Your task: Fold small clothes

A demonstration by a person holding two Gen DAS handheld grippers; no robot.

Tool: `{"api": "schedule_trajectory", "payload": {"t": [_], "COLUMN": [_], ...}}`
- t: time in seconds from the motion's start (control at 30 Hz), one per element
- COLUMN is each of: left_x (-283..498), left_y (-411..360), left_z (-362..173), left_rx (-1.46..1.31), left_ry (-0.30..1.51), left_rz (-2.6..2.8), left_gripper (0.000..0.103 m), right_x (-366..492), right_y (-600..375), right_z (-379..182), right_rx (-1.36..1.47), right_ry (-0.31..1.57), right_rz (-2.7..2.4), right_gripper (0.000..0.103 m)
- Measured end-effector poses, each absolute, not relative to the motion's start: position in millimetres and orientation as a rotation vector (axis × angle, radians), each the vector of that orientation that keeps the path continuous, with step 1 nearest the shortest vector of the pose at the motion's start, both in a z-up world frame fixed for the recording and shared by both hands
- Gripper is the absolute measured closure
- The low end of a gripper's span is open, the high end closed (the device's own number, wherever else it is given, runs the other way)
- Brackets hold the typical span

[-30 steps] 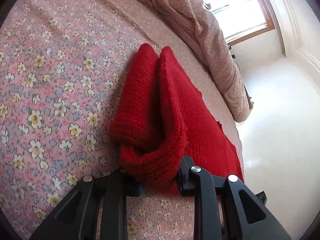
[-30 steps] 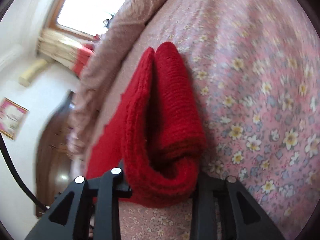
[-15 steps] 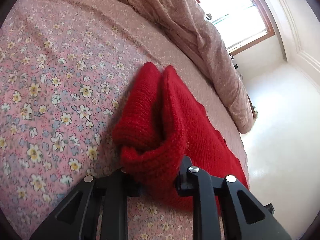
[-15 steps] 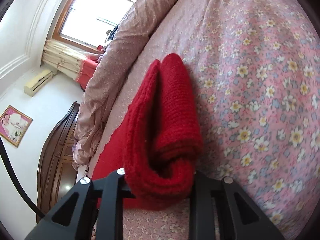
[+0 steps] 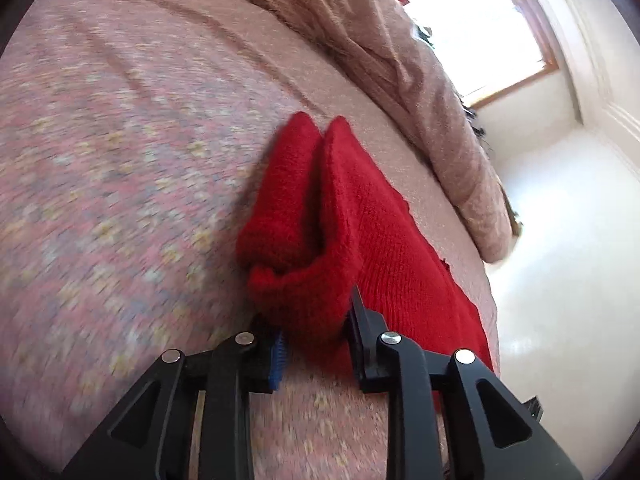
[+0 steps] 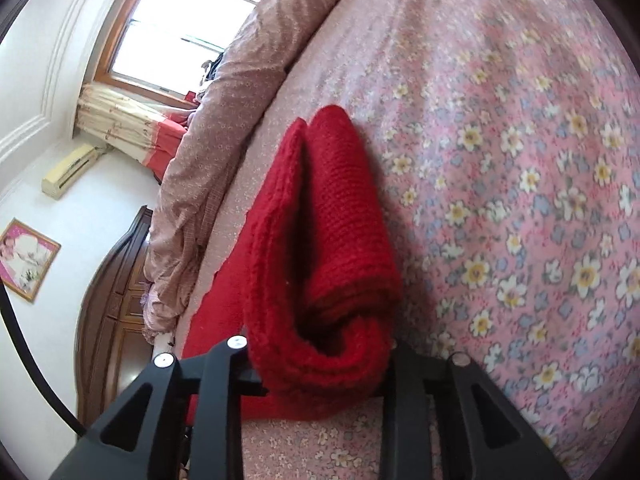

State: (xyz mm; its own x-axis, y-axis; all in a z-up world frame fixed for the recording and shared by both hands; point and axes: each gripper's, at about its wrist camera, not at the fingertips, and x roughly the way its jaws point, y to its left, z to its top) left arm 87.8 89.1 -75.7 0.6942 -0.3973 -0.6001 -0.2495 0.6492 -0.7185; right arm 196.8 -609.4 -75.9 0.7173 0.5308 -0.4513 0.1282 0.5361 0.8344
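I am clamping both my left jaws (image 5: pixel 316 344) and right jaws (image 6: pixel 320 364) on the rolled edge of the red knit garment (image 5: pixel 360 240) lying ahead on the bed (image 6: pixel 520 160); it is feeling soft, light, floppy, best gripped at thick folded corners.

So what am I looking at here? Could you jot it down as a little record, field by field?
Place: a bed with a pink floral sheet
Garment: red knitted cloth, its near edge lifted into a doubled fold, the rest flat on the sheet
Left gripper: closed on one end of the fold
Right gripper: closed on the other end of the fold
Beside the garment: a bunched pinkish-brown quilt
Background: a bright window, a framed picture on the wall
Fold: begun, not yet laid down
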Motion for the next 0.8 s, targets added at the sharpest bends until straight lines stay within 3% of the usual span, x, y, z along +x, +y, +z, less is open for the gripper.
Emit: {"api": "schedule_trajectory", "payload": {"t": [0.1,0.33,0.37,0.4,0.43,0.6,0.67,0.77,0.8], "left_x": [56.8,65.4,71.9,78.9,86.2,115.0,124.6,121.7,114.2], "left_y": [81.8,-0.9,-23.5,-50.1,-73.0,-155.0,-157.5,-156.2,-156.6], "left_z": [-54.3,16.6,21.2,23.5,23.7,-17.8,-47.6,-44.3,-36.9], "left_rx": [-0.900,-0.567,-0.507,-0.433,-0.373,-0.190,-0.238,-0.219,-0.201], "left_ry": [0.794,0.684,0.691,0.699,0.708,0.821,0.916,0.886,0.873], "left_rz": [-0.013,-0.083,-0.126,-0.177,-0.205,-0.264,-0.232,-0.251,-0.238], "left_gripper": [0.078,0.073,0.076,0.089,0.093,0.094,0.094,0.096,0.103], "right_x": [193.0,187.8,189.7,192.2,193.7,203.9,206.9,205.7,205.1], "right_y": [-613.8,-596.3,-593.7,-591.5,-589.5,-590.5,-598.6,-613.1,-616.2], "right_z": [-80.4,-74.7,-72.7,-70.8,-69.0,-65.6,-68.1,-79.9,-82.3], "right_rx": [1.034,0.955,0.932,0.917,0.898,0.896,0.923,1.038,1.064], "right_ry": [0.741,0.659,0.665,0.669,0.677,0.698,0.722,0.734,0.735], "right_rz": [0.281,0.228,0.221,0.214,0.202,0.183,0.212,0.257,0.266], "right_gripper": [0.072,0.060,0.057,0.056,0.056,0.061,0.068,0.075,0.075]}}
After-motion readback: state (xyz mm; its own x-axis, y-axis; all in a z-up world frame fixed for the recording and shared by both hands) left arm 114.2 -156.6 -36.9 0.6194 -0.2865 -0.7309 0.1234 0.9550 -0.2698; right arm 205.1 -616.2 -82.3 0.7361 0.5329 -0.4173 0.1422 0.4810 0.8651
